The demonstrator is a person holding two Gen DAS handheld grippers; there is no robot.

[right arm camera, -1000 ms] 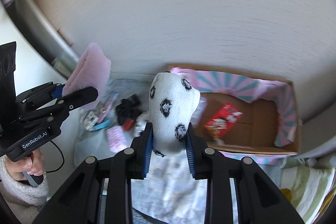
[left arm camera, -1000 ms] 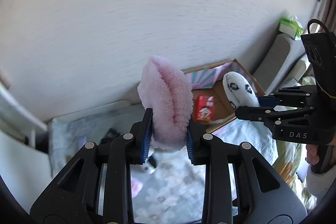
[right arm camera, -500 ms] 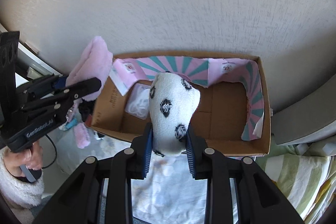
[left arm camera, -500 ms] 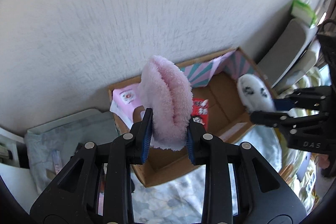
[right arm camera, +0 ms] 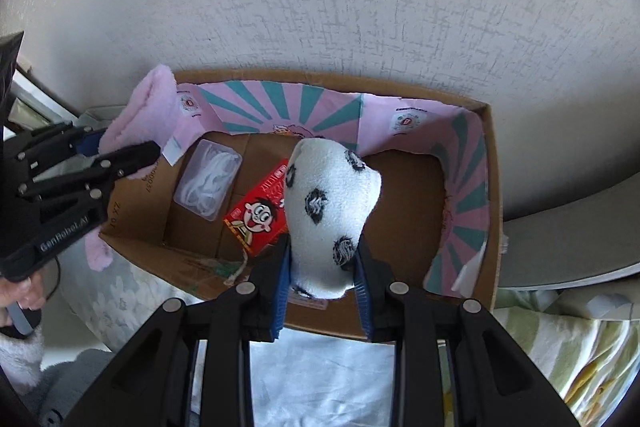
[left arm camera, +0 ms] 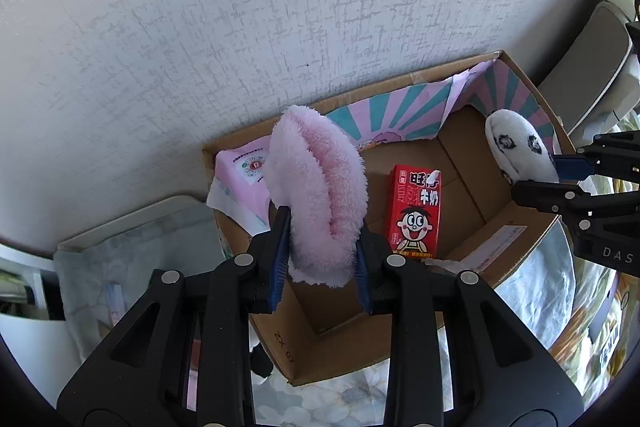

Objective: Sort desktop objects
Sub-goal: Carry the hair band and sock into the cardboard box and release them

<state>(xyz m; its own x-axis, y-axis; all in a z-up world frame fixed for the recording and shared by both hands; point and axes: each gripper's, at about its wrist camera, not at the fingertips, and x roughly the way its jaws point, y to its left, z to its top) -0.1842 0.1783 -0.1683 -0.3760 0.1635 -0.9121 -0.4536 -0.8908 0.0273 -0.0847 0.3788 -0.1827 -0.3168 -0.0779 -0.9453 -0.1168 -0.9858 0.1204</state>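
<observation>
left gripper [left arm camera: 320, 247]: black plastic frame, blue ribbed pads, clamped on the pink sock [left arm camera: 316, 191]; also seen from the right wrist view at left [right arm camera: 120, 151].
pink sock: fluffy, plush pile, folded double into a thick rounded lobe; long axis runs straight out from the pads, folded end pointing away toward the wall; lower end squeezed between the pads, hanging above the box's near-left corner.
right gripper [right arm camera: 322, 267]: same black frame and blue pads, clenched on the spotted sock [right arm camera: 330, 211]; its fingers show at the right edge of the left wrist view [left arm camera: 560, 183].
spotted sock: white terry knit with dark fuzzy blotches, stubby rounded shape; long axis in line with the fingers, rounded end pointing ahead and slightly left; held over the middle of the box near its front wall.
box [right arm camera: 494, 187]: brown corrugated cardboard, open top, rectangular; inner walls lined with pink paper carrying teal rays; directly ahead of and below both grippers, back against the wall.
milk carton [right arm camera: 260, 215]: red, glossy, cartoon face, lying flat on the box floor; just left of the right gripper's sock, partly hidden by it.
clear case [right arm camera: 208, 185]: transparent plastic, rounded rectangle, white coiled cord inside; on the box floor, left of the carton.
wall [right arm camera: 320, 7]: off-white, rough crosshatch texture, beyond the box.
cloth [right arm camera: 320, 379]: pale, floral print, wrinkled; under the box and grippers.
person's hand [right arm camera: 18, 293]: at the left gripper's handle, fuzzy white cuff below.
</observation>
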